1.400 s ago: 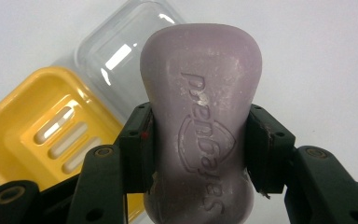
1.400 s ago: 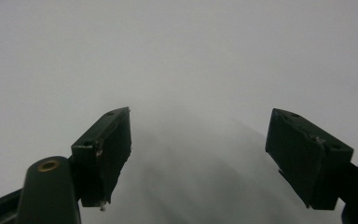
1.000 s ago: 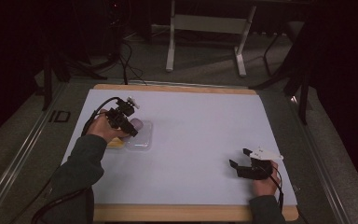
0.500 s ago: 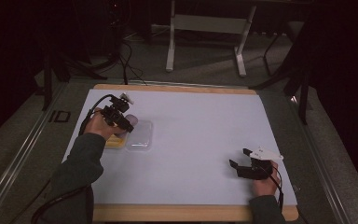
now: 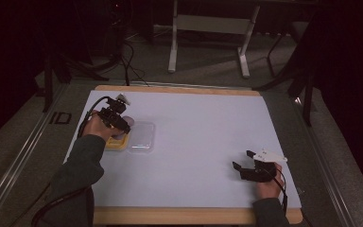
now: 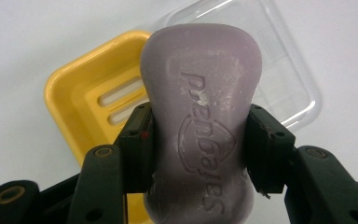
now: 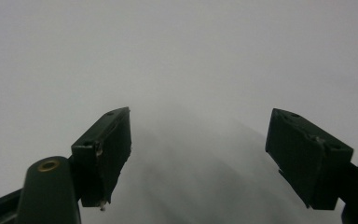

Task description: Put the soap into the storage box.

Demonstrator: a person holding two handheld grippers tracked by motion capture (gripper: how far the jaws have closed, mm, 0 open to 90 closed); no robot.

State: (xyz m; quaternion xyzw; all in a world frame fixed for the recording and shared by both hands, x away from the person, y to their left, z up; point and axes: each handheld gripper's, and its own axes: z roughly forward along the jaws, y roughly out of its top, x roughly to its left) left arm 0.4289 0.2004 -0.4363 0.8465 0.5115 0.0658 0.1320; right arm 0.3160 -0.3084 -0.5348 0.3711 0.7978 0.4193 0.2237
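Observation:
My left gripper (image 6: 198,149) is shut on a pale purple bar of soap (image 6: 200,116), its two pads pressed on the bar's narrow waist. Below the bar lies a yellow soap dish (image 6: 81,100) with drain slots, and a clear plastic lid (image 6: 279,70) rests beside it. From above, the left gripper (image 5: 121,128) hangs over the yellow dish (image 5: 116,143) at the table's left, with the clear lid (image 5: 142,137) just to its right. My right gripper (image 5: 244,161) rests low at the table's front right, jaws wide apart; between them (image 7: 198,158) there is only white surface.
A white sheet (image 5: 203,137) covers the tabletop, framed by a wooden edge (image 5: 170,215) at the front. Dark floor, cables and a metal stand (image 5: 208,33) lie beyond the far edge.
The left hand has shifted slightly left and toward the front with the soap, from over the clear lid to over the yellow dish. The right hand has stayed put.

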